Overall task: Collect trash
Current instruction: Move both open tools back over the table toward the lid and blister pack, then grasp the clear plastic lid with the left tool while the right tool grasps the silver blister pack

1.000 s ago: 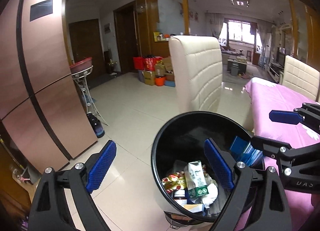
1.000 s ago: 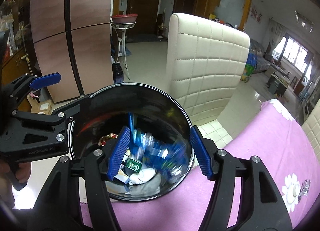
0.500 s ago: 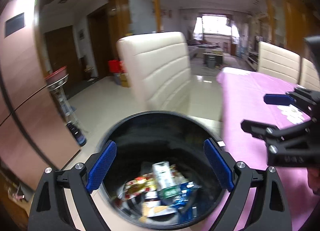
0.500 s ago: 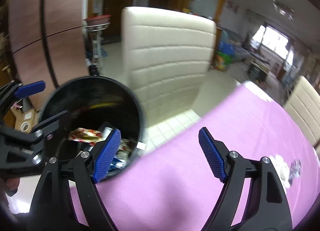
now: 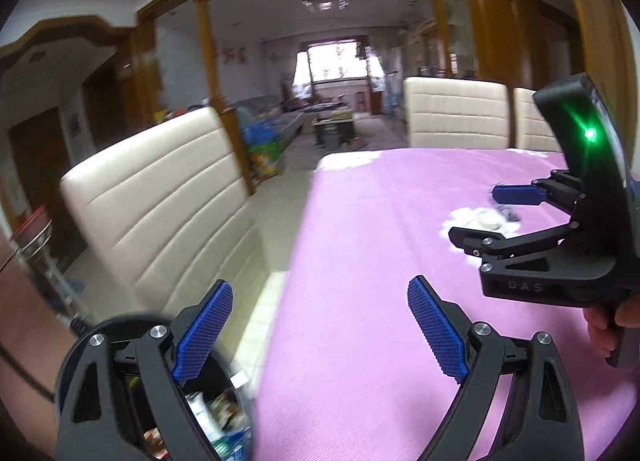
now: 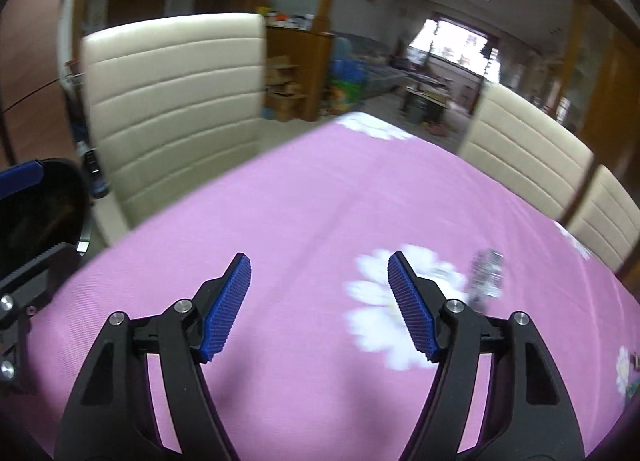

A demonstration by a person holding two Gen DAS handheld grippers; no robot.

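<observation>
Right wrist view: the right gripper [image 6: 319, 301] has its blue fingers [image 6: 226, 309] apart but closing, with nothing between them, only bare pink cloth below. It hangs over the table [image 6: 280, 221], aimed down and toward a small crumpled, silvery scrap [image 6: 486, 275] lying just right of the right finger, beside a printed white flower. That scrap looks like the next piece of trash, though blur keeps it from being identified.

In the left wrist view the left gripper [image 5: 316, 325] also has its fingers wide apart and empty, straddling the table's near left edge. Below its left finger sits the black bin [image 5: 224, 417] on the floor, already holding wrappers; it stands close beside the table, probably so each pickup is a short carry. A cream chair [image 5: 160, 197] stands beyond the bin.
</observation>
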